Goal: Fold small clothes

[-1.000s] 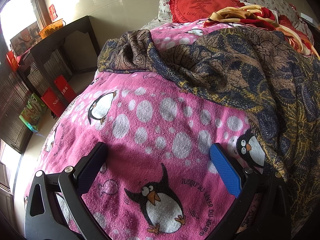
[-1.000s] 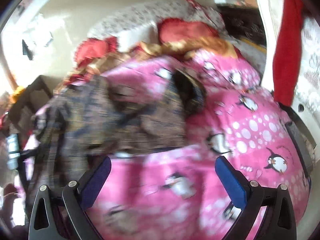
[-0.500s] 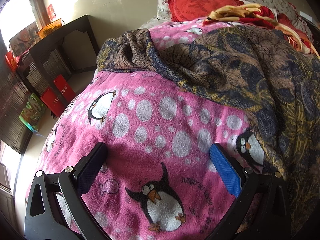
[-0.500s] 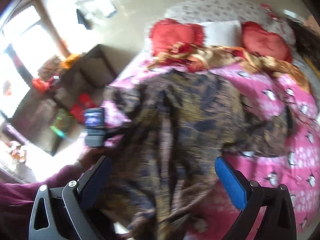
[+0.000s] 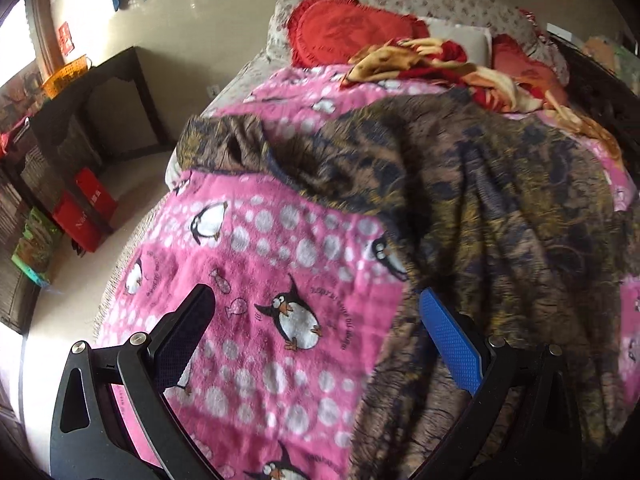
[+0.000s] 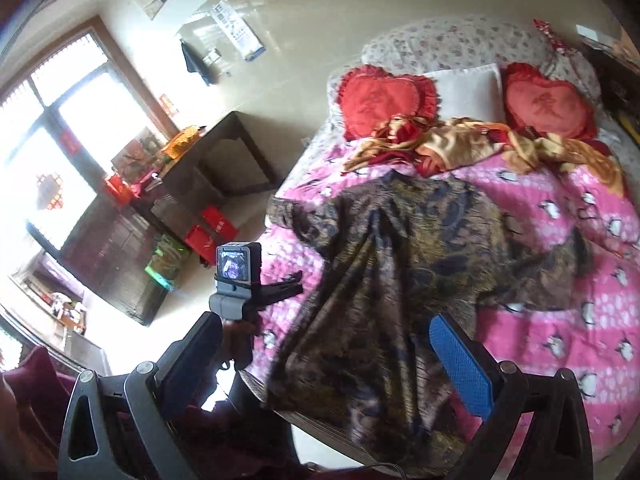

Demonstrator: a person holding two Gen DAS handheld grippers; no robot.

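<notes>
Sprawling across frame centre on the pink penguin blanket [image 6: 560,320], brown patterned garment [image 6: 404,248], left gripper [image 5: 316,320] and right gripper [image 6: 324,356] both spread apart, empty, lower frame

left tool [image 5: 316,328]: jaws wide apart | right tool [image 6: 324,354]: same (both empty)

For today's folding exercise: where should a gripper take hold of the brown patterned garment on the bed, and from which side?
Probably pinch the brown patterned garment at its hem, which drapes over the bed's near edge as a free edge. Come from the foot of the bed, where the open right gripper already points.
</notes>
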